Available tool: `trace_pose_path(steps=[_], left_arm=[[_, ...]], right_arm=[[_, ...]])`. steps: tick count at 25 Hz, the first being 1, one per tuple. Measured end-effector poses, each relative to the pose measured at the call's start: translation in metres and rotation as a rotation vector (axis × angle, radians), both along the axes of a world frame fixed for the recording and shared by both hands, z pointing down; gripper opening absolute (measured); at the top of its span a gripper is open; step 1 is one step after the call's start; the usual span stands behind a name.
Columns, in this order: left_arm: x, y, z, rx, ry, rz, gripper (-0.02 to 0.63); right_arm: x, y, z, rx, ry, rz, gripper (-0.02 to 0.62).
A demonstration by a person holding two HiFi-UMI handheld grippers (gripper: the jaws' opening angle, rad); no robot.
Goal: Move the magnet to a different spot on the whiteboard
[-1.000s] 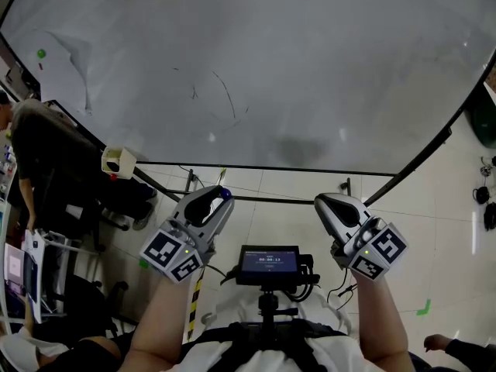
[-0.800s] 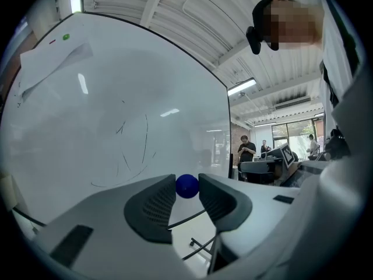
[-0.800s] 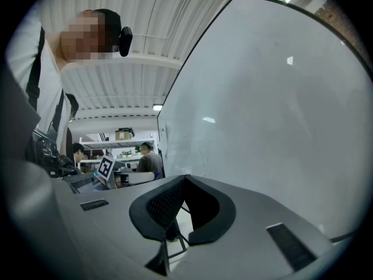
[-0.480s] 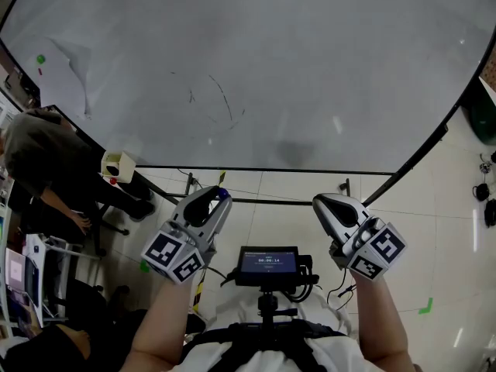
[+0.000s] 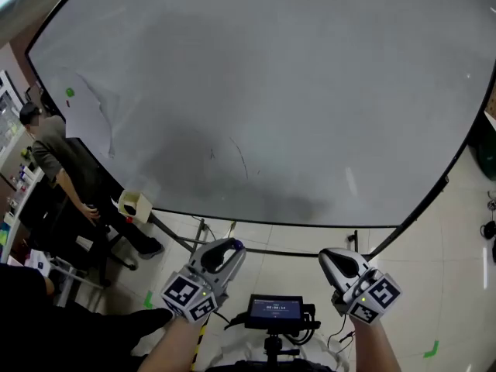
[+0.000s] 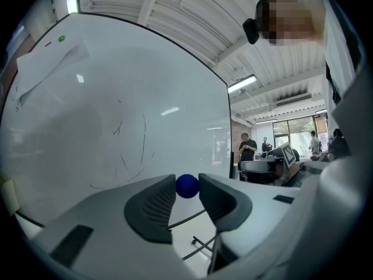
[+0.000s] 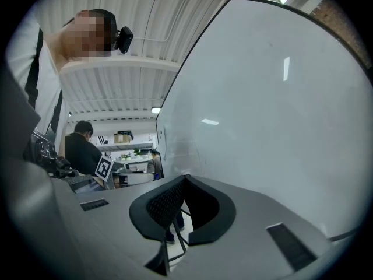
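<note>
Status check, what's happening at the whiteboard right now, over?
Left gripper shut on blue magnet, off the whiteboard. Right gripper shut, empty. Paper sheet at board's left edge; nothing blocking.

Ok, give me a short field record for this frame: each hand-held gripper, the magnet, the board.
left hand-held gripper: shut on the blue magnet
right hand-held gripper: shut, empty
blue magnet: off the board, between the left jaws
whiteboard: faint pen marks; green magnet and paper sheet at upper left
stage: magnet not yet placed
</note>
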State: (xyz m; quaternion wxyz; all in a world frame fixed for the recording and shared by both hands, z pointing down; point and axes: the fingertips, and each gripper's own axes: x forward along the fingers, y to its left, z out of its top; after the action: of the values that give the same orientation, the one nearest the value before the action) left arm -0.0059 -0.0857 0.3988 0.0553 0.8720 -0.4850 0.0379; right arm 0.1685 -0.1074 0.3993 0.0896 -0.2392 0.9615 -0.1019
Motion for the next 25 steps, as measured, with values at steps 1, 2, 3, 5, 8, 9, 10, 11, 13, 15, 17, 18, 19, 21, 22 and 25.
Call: trace_pose_path(steps=[1, 2, 3, 5, 8, 9, 10, 11, 13, 15, 17, 18, 19, 21, 22, 25], left_arm=[[0.0, -0.001, -0.004, 0.004, -0.006, 0.001, 0.16], [0.001, -0.001, -0.008, 0.01, -0.015, 0.002, 0.16], [0.002, -0.002, -0.012, 0.017, -0.026, 0.004, 0.16], [0.006, -0.004, -0.021, 0.041, -0.056, 0.01, 0.16], [0.013, -0.01, -0.035, 0.09, -0.118, 0.024, 0.16], [0.016, -0.013, -0.041, 0.111, -0.14, 0.027, 0.16], [0.018, -0.016, -0.047, 0.133, -0.161, 0.029, 0.16], [0.021, -0.019, -0.054, 0.156, -0.183, 0.031, 0.16], [0.027, -0.025, -0.069, 0.205, -0.233, 0.033, 0.16], [0.034, -0.031, -0.087, 0.263, -0.289, 0.035, 0.16], [0.043, -0.039, -0.108, 0.325, -0.336, 0.037, 0.16], [0.047, -0.043, -0.118, 0.355, -0.357, 0.037, 0.161], [0.051, -0.047, -0.128, 0.383, -0.38, 0.035, 0.16], [0.059, -0.055, -0.147, 0.433, -0.43, 0.031, 0.16], [0.063, -0.059, -0.154, 0.454, -0.454, 0.03, 0.16], [0.078, -0.069, -0.173, 0.514, -0.518, 0.033, 0.16]], right_arm=[[0.0, -0.001, -0.002, 0.001, -0.002, 0.002, 0.034], [0.001, -0.001, -0.005, 0.003, -0.005, 0.004, 0.034], [0.002, -0.001, -0.007, 0.006, -0.008, 0.005, 0.034], [0.004, -0.002, -0.012, 0.017, -0.012, 0.009, 0.034], [0.007, -0.004, -0.017, 0.034, -0.012, 0.014, 0.034], [0.008, -0.004, -0.019, 0.039, -0.013, 0.015, 0.034], [0.008, -0.005, -0.021, 0.043, -0.014, 0.015, 0.034], [0.009, -0.005, -0.022, 0.047, -0.014, 0.016, 0.034], [0.01, -0.004, -0.024, 0.052, -0.015, 0.019, 0.034], [0.013, -0.002, -0.025, 0.054, -0.013, 0.023, 0.034], [0.018, -0.002, -0.027, 0.058, -0.014, 0.029, 0.034], [0.02, -0.002, -0.028, 0.061, -0.014, 0.032, 0.034], [0.023, -0.002, -0.03, 0.064, -0.014, 0.035, 0.033], [0.028, -0.003, -0.032, 0.07, -0.012, 0.043, 0.034], [0.031, -0.004, -0.034, 0.073, -0.01, 0.046, 0.034], [0.039, -0.007, -0.037, 0.081, -0.008, 0.058, 0.034]])
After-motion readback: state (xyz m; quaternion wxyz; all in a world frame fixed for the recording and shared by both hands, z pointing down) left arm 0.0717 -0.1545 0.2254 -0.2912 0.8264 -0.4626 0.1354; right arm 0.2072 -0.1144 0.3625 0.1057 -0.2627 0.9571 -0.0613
